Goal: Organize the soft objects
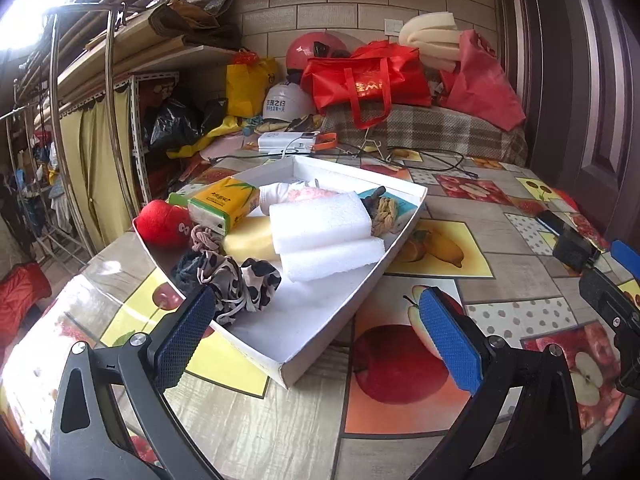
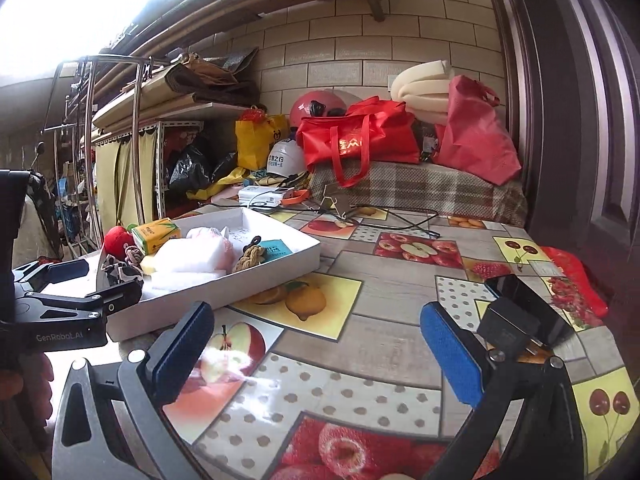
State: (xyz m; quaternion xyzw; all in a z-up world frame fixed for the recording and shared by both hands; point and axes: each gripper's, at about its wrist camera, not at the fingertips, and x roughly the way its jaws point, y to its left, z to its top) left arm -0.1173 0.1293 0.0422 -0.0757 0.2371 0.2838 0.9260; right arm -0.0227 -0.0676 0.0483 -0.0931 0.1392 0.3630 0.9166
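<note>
We hold our left gripper spread and empty just before the white tray, soft things gathered inside; our right gripper spread too, tray ahead-left.

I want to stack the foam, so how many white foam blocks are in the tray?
2. One foam block sits mid-tray beside the rope knot; the second lies partly under it, nearer the camera. Others could be hidden beneath the pile.
</note>
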